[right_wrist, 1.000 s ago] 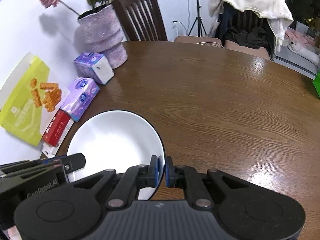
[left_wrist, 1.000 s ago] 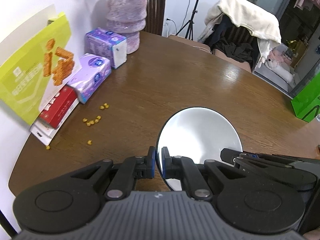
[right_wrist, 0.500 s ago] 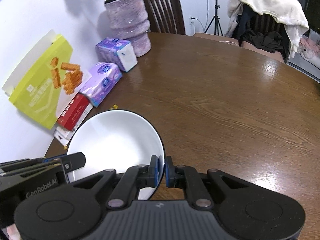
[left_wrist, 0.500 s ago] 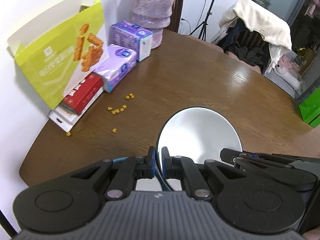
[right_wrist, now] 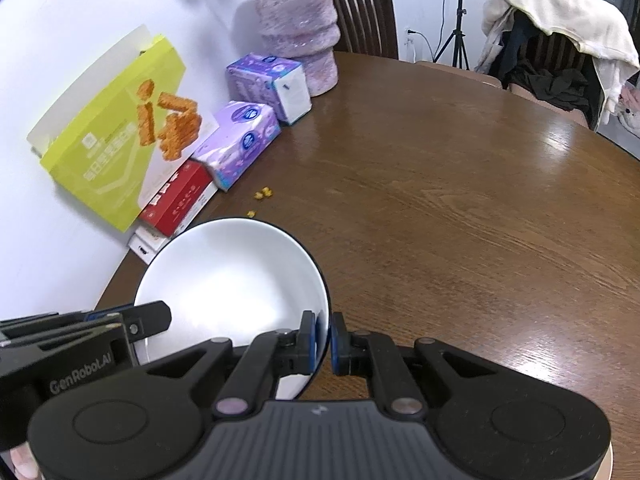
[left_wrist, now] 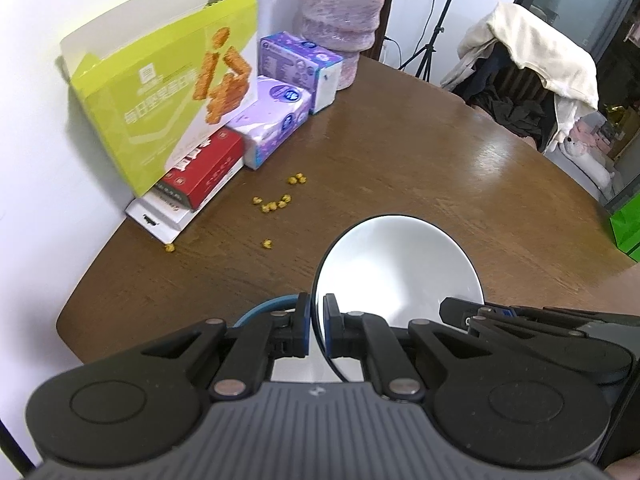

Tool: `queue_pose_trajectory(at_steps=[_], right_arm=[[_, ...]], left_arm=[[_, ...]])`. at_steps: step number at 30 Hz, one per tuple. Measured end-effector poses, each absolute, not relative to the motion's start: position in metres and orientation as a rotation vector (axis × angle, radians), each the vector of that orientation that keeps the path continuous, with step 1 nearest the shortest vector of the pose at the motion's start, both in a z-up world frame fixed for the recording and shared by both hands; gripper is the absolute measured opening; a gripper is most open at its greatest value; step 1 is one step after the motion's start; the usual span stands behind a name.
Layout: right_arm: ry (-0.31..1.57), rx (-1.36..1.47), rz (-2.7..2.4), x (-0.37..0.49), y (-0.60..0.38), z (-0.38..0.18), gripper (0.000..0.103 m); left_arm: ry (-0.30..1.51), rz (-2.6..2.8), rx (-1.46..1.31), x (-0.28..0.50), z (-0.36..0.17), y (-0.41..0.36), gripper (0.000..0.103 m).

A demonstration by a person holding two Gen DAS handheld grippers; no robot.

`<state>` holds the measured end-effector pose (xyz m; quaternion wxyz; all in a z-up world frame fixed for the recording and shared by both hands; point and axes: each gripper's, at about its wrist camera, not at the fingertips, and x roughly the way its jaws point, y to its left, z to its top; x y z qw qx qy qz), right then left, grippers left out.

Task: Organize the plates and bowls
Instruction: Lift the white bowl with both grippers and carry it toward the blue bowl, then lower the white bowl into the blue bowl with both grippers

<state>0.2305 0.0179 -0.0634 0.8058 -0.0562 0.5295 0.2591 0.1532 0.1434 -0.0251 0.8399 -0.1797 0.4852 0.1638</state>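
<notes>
Both grippers — left gripper (left_wrist: 316, 328), right gripper (right_wrist: 324, 338) — have jaws clamped on the white bowl (right_wrist: 232, 280) rim; uneven hand motion could twist it loose onto the bench (right_wrist: 460, 200).

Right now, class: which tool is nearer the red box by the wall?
Left. The left tool grips the white bowl's rim on the side facing the red box; the right tool grips the opposite rim.
</notes>
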Motion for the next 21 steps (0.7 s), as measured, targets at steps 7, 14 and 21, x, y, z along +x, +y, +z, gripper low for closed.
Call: queue_pose_trajectory(at_steps=[7, 14, 21], right_arm=[[1.142, -0.138, 0.571, 0.223, 0.032, -0.069, 0.007], [1.155, -0.156, 0.583, 0.215, 0.043, -0.076, 0.007], [1.172, -0.172, 0.593, 0.207, 0.052, -0.086, 0.008]], left_arm=[[1.033, 0.358, -0.394, 0.144, -0.031, 0.155, 0.007], [1.049, 0.364, -0.404, 0.135, -0.041, 0.164, 0.007], [1.066, 0.370, -0.413, 0.128, -0.052, 0.172, 0.007]])
